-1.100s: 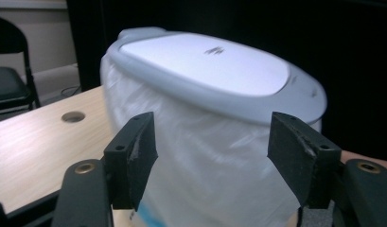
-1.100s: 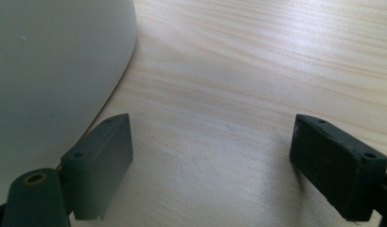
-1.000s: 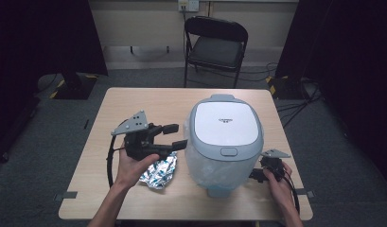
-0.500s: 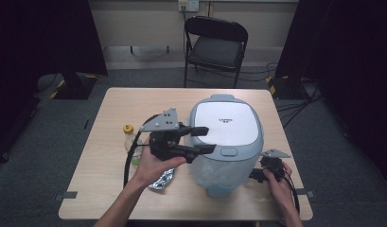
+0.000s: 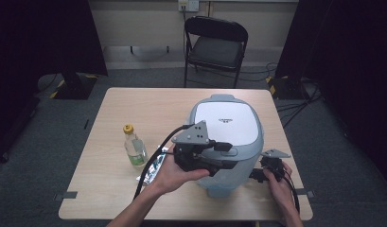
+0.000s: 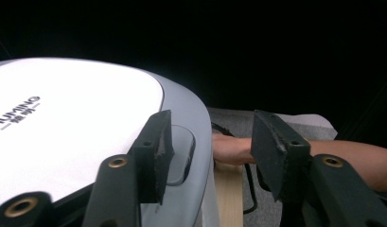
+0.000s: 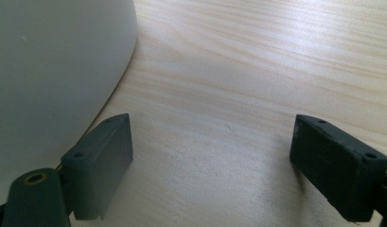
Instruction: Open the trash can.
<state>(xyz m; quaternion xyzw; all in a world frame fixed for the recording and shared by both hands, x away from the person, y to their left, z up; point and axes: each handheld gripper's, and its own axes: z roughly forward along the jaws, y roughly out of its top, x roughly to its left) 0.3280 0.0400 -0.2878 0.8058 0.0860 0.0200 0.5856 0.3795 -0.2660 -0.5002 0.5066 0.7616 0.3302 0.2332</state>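
Moved: your left gripper (image 5: pixel 224 158) has swung from the foil packet (image 5: pixel 155 166) to the rice cooker (image 5: pixel 229 124) lid's front, jaws narrowing, gripping nothing.
Right gripper (image 5: pixel 255 176): released, beside cooker.

A small bottle (image 5: pixel 134 149) with a yellow cap stands left of the jaws, a crinkled foil packet (image 5: pixel 155 166) beside it. A black folding chair (image 5: pixel 215 47) waits beyond the wooden table (image 5: pixel 148 109).

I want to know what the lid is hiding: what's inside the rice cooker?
Nothing inside can be seen: the rice cooker has its white lid shut. On top there is only the lid's release button, with the left gripper over the front edge.
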